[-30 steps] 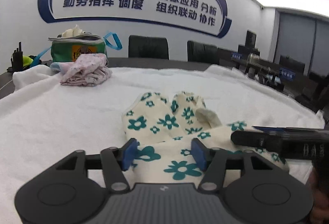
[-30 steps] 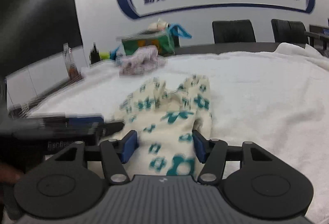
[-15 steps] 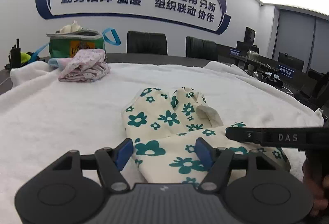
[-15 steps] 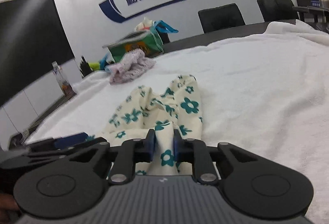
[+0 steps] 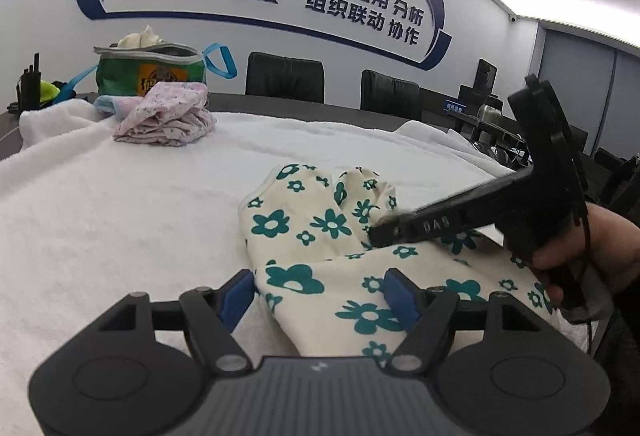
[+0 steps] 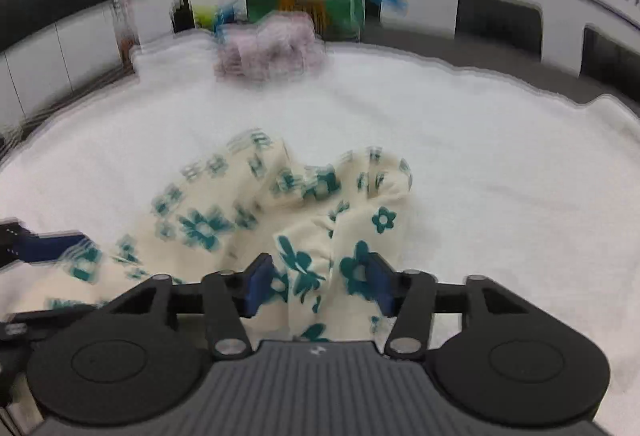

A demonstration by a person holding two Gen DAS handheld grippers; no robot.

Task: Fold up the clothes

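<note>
A cream garment with teal flowers (image 5: 304, 228) lies crumpled on the white towel (image 5: 100, 220). My left gripper (image 5: 318, 294) sits low at its near edge, jaws opening slightly. The cloth lies between the blue pads (image 5: 236, 296) without being pinched. My right gripper (image 5: 378, 234) slants down from the right, tip on the garment's middle, with a person's hand (image 5: 580, 256) on its handle. The right wrist view is blurred. In it the right gripper (image 6: 318, 286) has its jaws opening, a raised fold of the garment (image 6: 200, 224) loose between them. The left gripper's finger (image 6: 48, 248) shows at the left edge.
A pile of pink clothes (image 5: 164, 116) lies at the towel's far left. Behind it stands a green bag (image 5: 148, 72) with blue straps. Black chairs (image 5: 284, 76) line the far side of the table. A bottle (image 6: 120, 20) stands beyond the left edge.
The right gripper closed on the garment's edge, carried it leftwards over the middle and tilted down, and its jaws have widened again. The left gripper stayed put and its pads spread a little.
</note>
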